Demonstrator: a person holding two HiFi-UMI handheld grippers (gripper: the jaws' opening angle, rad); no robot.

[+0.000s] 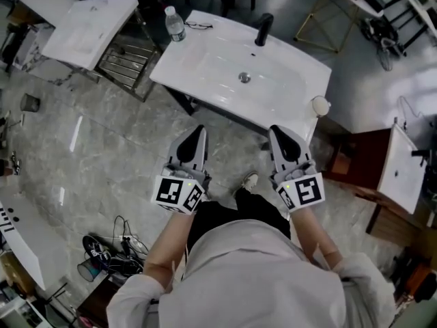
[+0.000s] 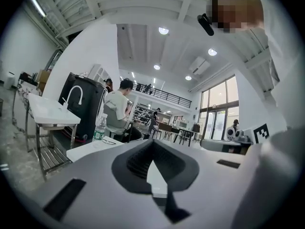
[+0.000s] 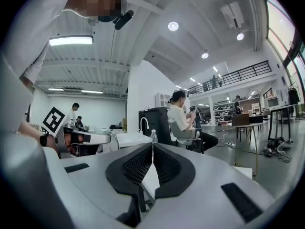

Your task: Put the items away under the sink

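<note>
The head view alone shows the whole glossy white sink [image 1: 273, 60], upper centre, with a clear plastic bottle [image 1: 175, 23] on its upper-left corner. The left hand-held gripper [image 1: 198, 131] and right hand-held gripper [image 1: 278, 130] hang below it. The gripper views show their ribbed jaws pressed together, empty.

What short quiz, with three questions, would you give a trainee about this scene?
1. True or false: the water bottle stands on the white sink top, beside the eyeglasses.
2. Which one holds something? A) left gripper B) right gripper C) neither
3. Fill in: the faucet is coloured ____.
Key: 1 true; 2 C; 3 black.
</note>
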